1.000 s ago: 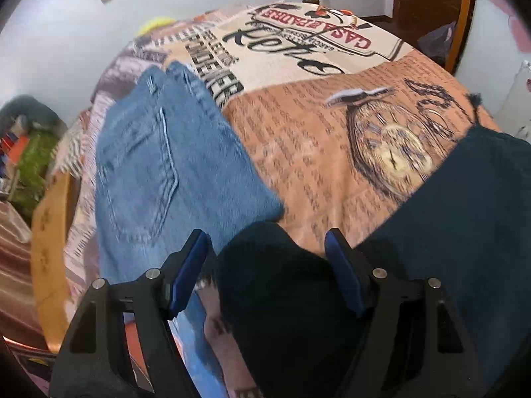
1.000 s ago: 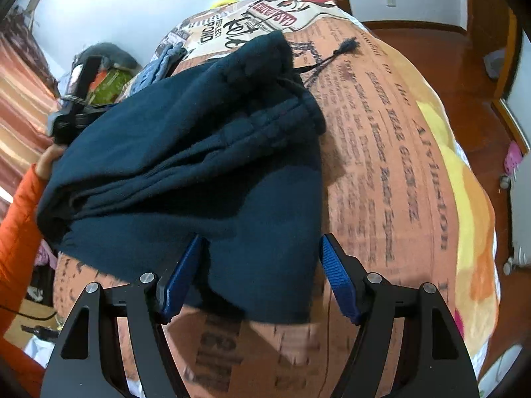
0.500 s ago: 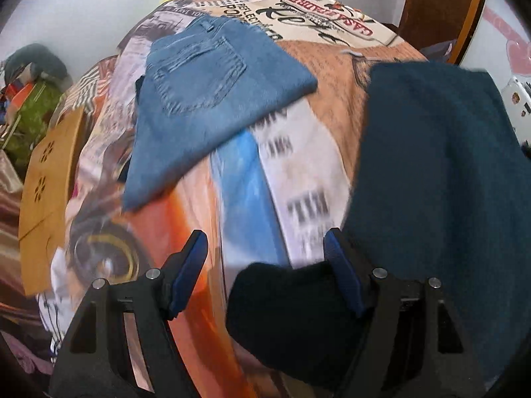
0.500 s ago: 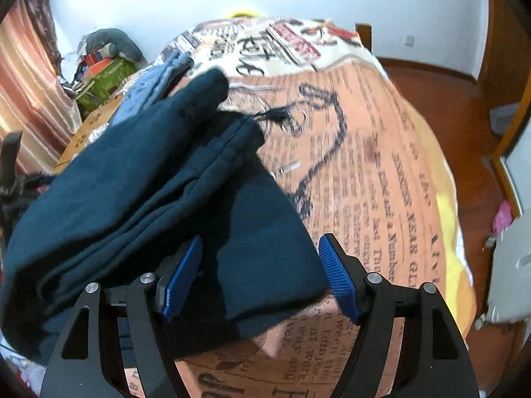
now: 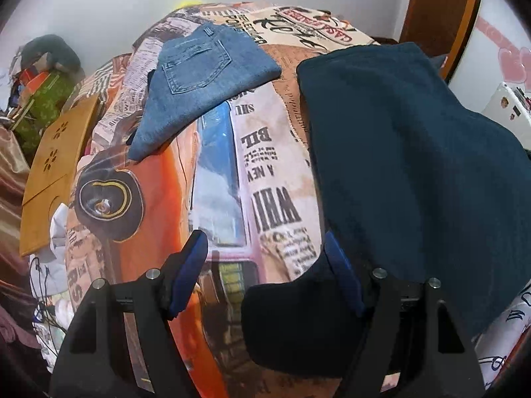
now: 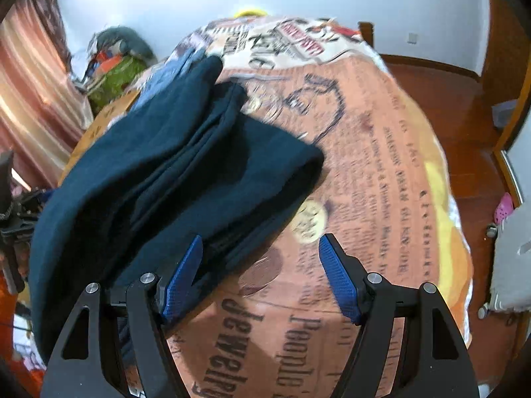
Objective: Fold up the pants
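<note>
**Left wrist view: soft navy pants slung between two spread grippers over the bed**

Left wrist camera first. The left gripper (image 5: 264, 237) has its fingers spread. A lump of the dark pants (image 5: 415, 165) sits against the right-hand finger, while the left-hand finger stands clear of it, so I read the cloth as hooked or draped there, not pinched. From that lump the pants run up and to the right as one broad sheet over the printed bed cover (image 5: 159, 199). Far left on the bed lies a folded pair of blue jeans (image 5: 205, 76), well apart from my work.

In the right wrist camera, the right gripper (image 6: 260, 238) is also spread. The pants (image 6: 166, 172) hang over and past its left finger, and only the bed cover (image 6: 381, 165) shows between the two fingers.

My judgement is that this fabric is thick, soft and limp, like fleece or sweatshirt knit. It should be light, not slippery and not fragile, but it will sag and bunch wherever it is unsupported. I would take it at a doubled edge or corner with both layers between the fingers, because a draped hold could slide off.

The pants are deep navy, matte and unpatterned. They are already doubled into several layers, with soft rounded folds and one blunt corner pointing right.
</note>
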Available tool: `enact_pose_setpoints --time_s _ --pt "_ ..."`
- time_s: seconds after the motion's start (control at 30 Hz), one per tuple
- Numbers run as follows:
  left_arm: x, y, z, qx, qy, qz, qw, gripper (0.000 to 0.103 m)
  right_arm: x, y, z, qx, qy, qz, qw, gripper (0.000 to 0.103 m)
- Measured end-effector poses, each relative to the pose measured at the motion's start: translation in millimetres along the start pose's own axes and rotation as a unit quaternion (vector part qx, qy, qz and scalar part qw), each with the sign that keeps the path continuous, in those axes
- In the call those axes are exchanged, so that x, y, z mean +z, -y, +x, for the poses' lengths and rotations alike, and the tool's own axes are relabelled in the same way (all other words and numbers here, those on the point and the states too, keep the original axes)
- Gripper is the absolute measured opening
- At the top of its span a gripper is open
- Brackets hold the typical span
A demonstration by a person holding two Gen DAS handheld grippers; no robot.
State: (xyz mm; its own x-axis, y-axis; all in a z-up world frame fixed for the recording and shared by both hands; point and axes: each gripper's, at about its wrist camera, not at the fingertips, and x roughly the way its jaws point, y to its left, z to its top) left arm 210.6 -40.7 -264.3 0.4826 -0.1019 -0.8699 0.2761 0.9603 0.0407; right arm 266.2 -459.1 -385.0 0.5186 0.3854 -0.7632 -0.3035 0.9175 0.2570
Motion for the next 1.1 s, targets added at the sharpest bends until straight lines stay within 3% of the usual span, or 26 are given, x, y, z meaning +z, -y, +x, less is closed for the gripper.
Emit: enact_pose_setpoints --time_s 0.2,0.43,0.67,0.8,0.9,1.1 --pt "-5 -12 3 -0.028 -0.001 -0.053 0.9982 0.073 16 -14 25 0.031 -0.010 -0.019 0.999 0.069" --pt "-5 -9 2 -0.031 0.006 -0.058 0.9978 0.073 44 -15 52 0.049 -0.012 -0.033 0.998 0.069" --pt "2 -11 -5 -0.022 0.008 -0.050 0.9985 0.073 55 -10 48 0.020 -0.011 -0.044 0.999 0.069" --pt "17 -25 -16 0.002 0.034 -0.049 0.9982 0.073 53 -1 22 0.004 0.012 -0.043 0.999 0.069" --pt "39 -37 -20 -0.003 0.055 -0.055 0.9970 0.073 64 2 1 -0.005 0.040 -0.040 0.998 0.069" --pt "88 -43 -10 -0.030 0.081 -0.060 0.9945 0.073 99 -16 -5 0.025 0.078 -0.053 0.995 0.069"
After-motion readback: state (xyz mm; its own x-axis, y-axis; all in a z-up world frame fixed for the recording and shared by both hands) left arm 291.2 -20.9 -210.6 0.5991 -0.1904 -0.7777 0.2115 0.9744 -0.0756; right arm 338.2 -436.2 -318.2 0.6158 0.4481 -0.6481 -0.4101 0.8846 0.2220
